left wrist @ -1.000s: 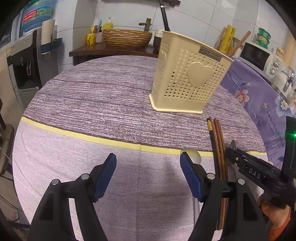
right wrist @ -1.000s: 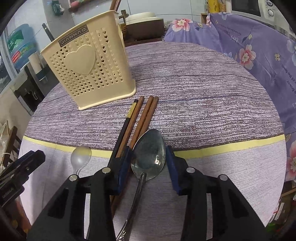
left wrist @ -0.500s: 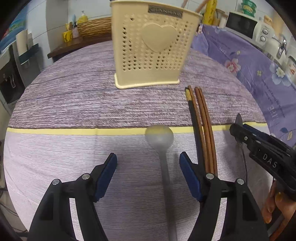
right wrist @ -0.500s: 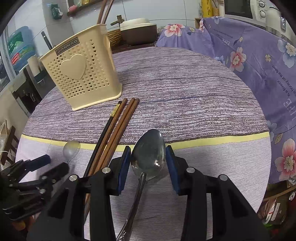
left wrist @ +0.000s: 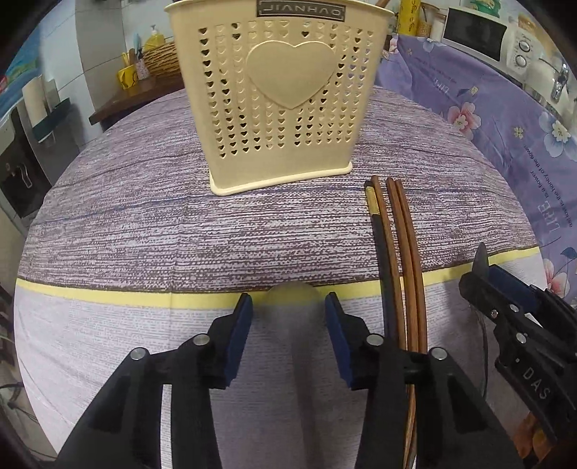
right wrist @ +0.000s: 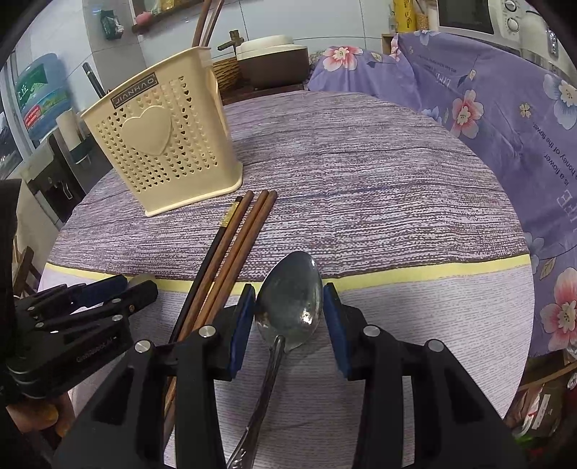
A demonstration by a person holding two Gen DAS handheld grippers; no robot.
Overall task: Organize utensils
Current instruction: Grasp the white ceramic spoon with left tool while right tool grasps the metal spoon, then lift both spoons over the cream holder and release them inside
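Home kitchen: microwave [left wrist: 472, 32], water dispenser [right wrist: 54, 180]

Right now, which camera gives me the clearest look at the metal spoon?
The right wrist view. The metal spoon lies bowl-up between the right gripper's blue pads, bowl and handle sharp and unobstructed. The left wrist view shows only a dark sliver of it poking out behind the right gripper.

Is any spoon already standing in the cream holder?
No: the metal spoon lies on the tablecloth, outside the cream holder.
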